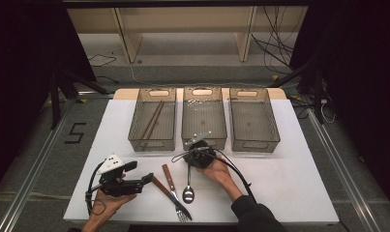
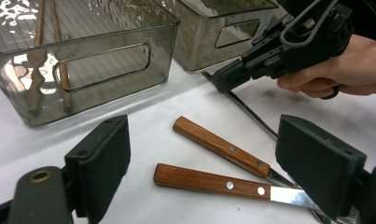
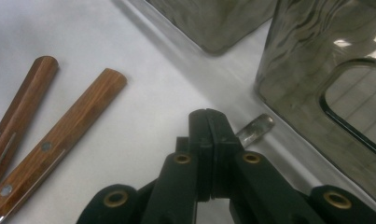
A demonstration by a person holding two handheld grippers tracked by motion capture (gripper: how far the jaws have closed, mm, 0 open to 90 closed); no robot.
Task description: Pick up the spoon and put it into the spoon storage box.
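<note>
The spoon [image 1: 188, 189] lies on the white bench [image 1: 289, 183] with its bowl toward you and its handle running up under your right claw [image 1: 194, 155], whose jaws are pressed together on the handle's far end; in the right gripper view the metal tip [image 3: 256, 129] pokes out just past the closed jaws, beside the front wall of the middle bin [image 3: 330, 93]. By my reading you are at the pick-up step, with the grip made and the lift not yet begun. The next move calls for raising the handle clear of the bench without dragging the bowl into the fork [image 1: 175, 192] and the knife [image 1: 164, 189] lying just to the claw's left, then carrying it over the bin wall straight ahead of the claw (the left bin [image 1: 152, 121] already holds the chopsticks [image 1: 151, 120], so sorting by kind seems the plan). Your left claw [image 1: 142, 177] waits spread wide, holding nothing, with the two wooden handles [image 2: 213, 182] lying on the bench between and beyond its jaws. The left gripper view gives the right claw [image 2: 221, 79] from the side, low over the bench; the high view alone gives all three bins in a row.
</note>
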